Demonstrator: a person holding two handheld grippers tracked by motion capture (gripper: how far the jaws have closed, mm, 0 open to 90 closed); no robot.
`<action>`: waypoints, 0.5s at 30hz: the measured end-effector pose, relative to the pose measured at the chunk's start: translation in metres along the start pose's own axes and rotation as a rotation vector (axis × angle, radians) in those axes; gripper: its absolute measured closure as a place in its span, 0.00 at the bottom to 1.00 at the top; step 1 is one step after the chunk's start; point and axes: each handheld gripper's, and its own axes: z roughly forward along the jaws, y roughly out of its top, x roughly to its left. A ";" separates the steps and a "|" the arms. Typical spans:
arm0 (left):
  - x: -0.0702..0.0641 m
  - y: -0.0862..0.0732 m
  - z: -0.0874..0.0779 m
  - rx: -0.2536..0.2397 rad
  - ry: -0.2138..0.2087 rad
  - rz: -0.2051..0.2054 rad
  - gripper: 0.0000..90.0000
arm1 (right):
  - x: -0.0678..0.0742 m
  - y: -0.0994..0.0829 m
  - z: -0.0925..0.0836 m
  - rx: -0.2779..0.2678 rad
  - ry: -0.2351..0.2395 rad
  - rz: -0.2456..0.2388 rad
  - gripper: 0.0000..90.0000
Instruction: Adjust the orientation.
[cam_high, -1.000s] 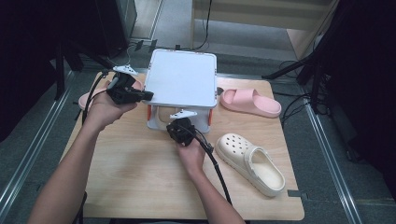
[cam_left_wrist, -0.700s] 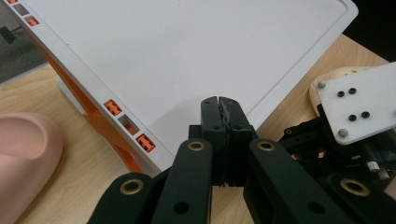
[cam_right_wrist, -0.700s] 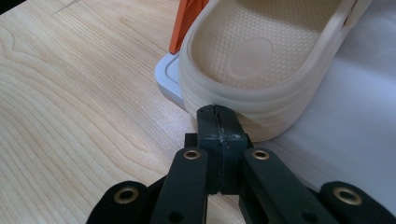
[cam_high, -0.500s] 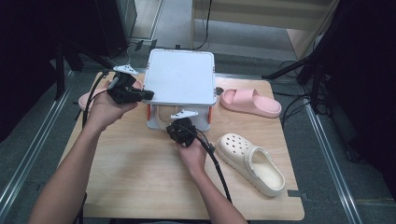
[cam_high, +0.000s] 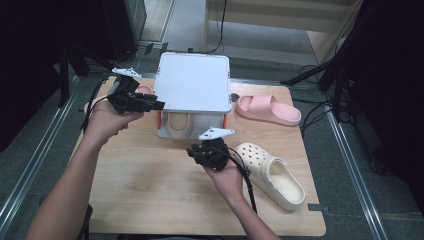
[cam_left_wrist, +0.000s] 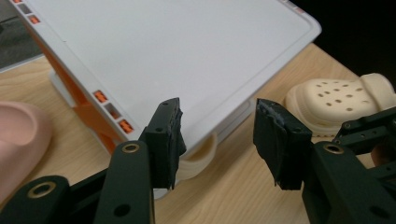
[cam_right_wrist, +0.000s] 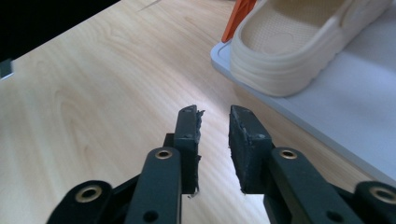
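At the table's far-left corner, the left gripper (cam_high: 159, 105) has just opened wide off the shoe rack (cam_high: 194, 82), empty. The beige slipper (cam_high: 177, 123) sits on its lower shelf, placed. The right gripper (cam_high: 196, 151) has backed away, jaws narrowly parted, empty.

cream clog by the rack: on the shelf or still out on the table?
In. One cream clog sits on the lower shelf of the shoe rack; its heel rests on the grey shelf in the right gripper view. The second clog lies on the table.
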 end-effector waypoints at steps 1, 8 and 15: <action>-0.003 -0.003 -0.001 -0.007 0.001 -0.005 0.57 | 0.000 -0.002 -0.006 0.000 0.004 0.005 0.82; -0.014 -0.015 -0.004 0.014 0.020 0.009 0.55 | -0.008 -0.016 -0.043 -0.010 0.024 0.026 0.77; -0.023 -0.032 -0.004 0.007 0.024 0.008 0.52 | -0.026 -0.038 -0.070 -0.035 0.009 0.038 0.76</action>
